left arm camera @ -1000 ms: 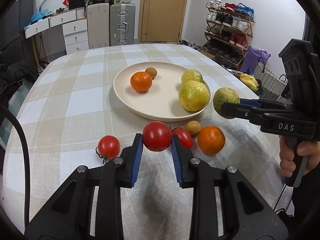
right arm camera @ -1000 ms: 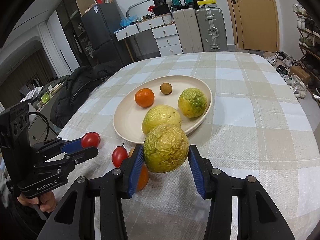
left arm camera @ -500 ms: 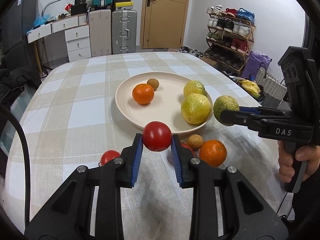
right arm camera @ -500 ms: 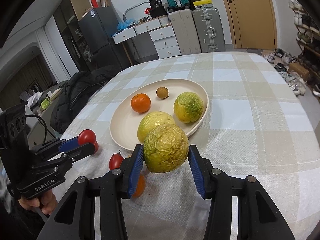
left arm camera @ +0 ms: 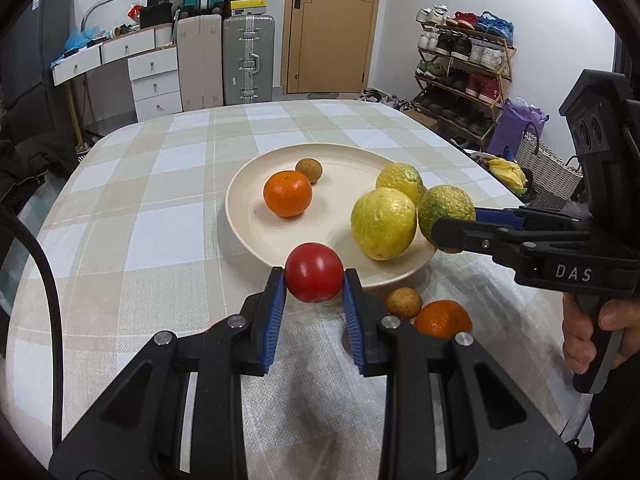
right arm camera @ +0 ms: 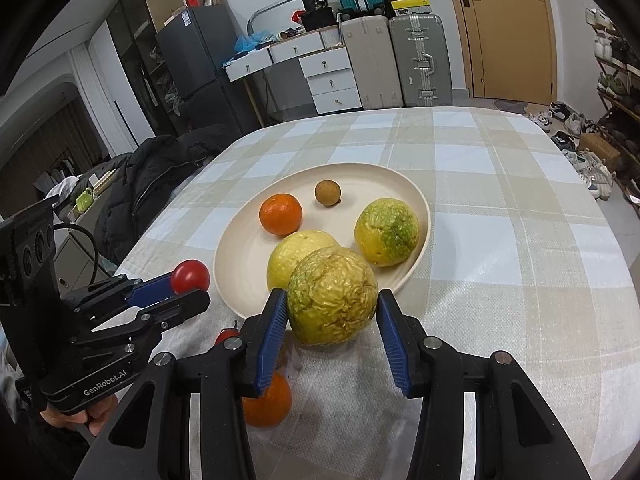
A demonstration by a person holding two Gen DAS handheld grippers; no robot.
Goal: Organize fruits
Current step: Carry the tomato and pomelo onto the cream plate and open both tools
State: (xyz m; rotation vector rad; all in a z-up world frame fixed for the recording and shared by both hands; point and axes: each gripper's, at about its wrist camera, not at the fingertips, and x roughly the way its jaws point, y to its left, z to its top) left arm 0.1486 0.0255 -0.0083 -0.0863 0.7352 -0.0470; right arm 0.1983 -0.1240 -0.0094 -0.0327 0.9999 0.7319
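Since the earlier frames, both grippers have been carried in toward the near rim of the plate (left arm camera: 256, 240), more of it now filling each view.

Left gripper (left arm camera: 314, 280): clenched on a red tomato (left arm camera: 314, 266), held above the cloth just short of the plate's near edge. Right gripper (right arm camera: 332, 306): grasping a wrinkled yellow-green fruit (right arm camera: 332, 300), held at the plate's near right rim.

Step in hand, as judged: both fruits are to be set on the plate. The tomato is best lowered into the bare near-left part, well apart from the orange (left arm camera: 287, 193). The wrinkled fruit is best released low, since two yellow fruits (left arm camera: 383, 222) crowd that right side and a knock could roll one off.

Left wrist view only: a small brown fruit (left arm camera: 404, 302) and a second orange (left arm camera: 442, 318) on the tablecloth (left arm camera: 120, 240) below the plate's near edge. Right wrist view only: another tomato (right arm camera: 226, 336) on the cloth, part hidden behind the fingers.
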